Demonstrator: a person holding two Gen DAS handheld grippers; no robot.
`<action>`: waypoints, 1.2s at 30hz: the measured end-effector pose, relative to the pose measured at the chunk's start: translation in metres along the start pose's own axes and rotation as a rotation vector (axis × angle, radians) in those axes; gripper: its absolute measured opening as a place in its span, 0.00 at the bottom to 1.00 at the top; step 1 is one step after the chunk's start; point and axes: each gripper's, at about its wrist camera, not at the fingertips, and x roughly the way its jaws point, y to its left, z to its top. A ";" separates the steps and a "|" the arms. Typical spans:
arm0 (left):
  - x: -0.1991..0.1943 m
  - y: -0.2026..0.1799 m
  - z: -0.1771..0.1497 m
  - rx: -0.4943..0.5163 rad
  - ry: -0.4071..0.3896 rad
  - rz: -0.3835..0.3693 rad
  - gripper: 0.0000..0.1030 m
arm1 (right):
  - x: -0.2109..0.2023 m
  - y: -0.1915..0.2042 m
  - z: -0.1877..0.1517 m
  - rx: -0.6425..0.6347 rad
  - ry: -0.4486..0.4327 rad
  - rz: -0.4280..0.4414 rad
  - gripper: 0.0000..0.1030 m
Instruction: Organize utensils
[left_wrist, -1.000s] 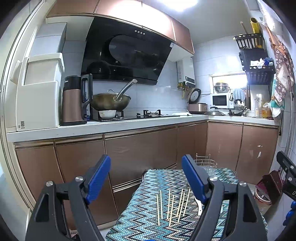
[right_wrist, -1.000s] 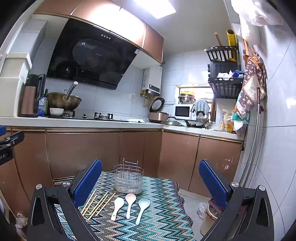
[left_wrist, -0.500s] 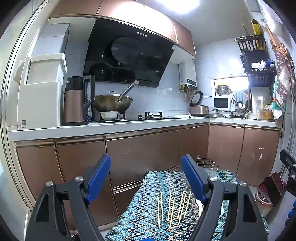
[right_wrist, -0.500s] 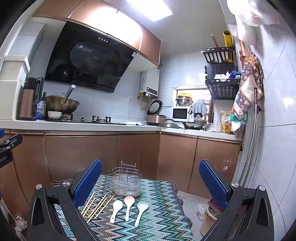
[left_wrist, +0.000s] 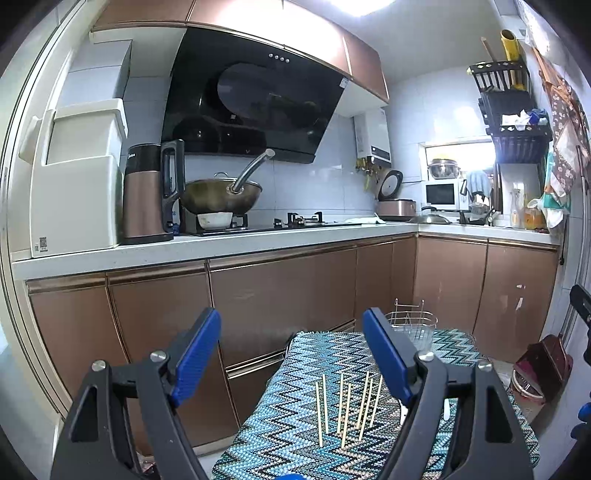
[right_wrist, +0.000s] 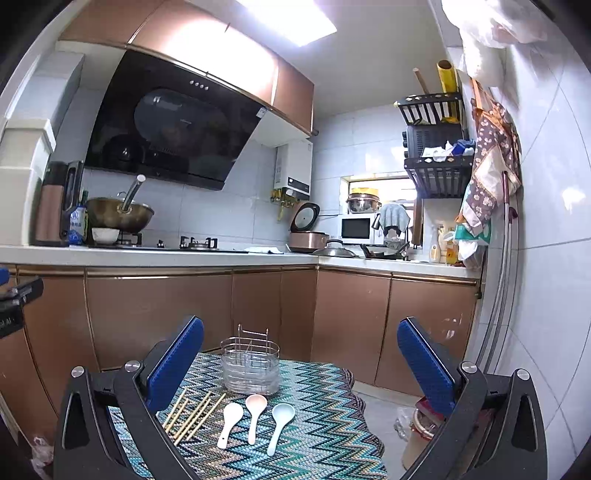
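A: Left gripper (left_wrist: 291, 356): blue ribbed pads spread wide, nothing between them, held above the near end of the table. Right gripper (right_wrist: 301, 363): same, jaws wide apart and empty.

B: Task items?

A: All on the zigzag-woven tablecloth (right_wrist: 325, 417). Thin wooden chopsticks (left_wrist: 347, 408) lie loose, roughly parallel. Wire-and-clear-plastic utensil holder (right_wrist: 250, 369) stands upright at the far end.

B: View differences?

A: Only the right wrist view shows the three glossy spoons fully: white spoon (right_wrist: 229, 422), pink spoon (right_wrist: 255, 411), pale blue spoon (right_wrist: 279, 421), side by side, just beside the chopsticks.

B: Writing?

A: Small lettering on the copper kettle (left_wrist: 147, 192); unreadable.
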 end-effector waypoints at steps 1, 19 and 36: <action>0.001 0.000 -0.001 0.000 -0.003 -0.004 0.76 | 0.001 -0.001 -0.001 0.004 0.001 0.002 1.00; 0.086 0.000 -0.014 -0.080 0.110 -0.138 0.76 | 0.071 -0.021 -0.034 0.038 0.142 0.021 1.00; 0.297 -0.071 -0.080 -0.076 0.724 -0.390 0.75 | 0.260 -0.062 -0.130 0.136 0.633 0.224 0.85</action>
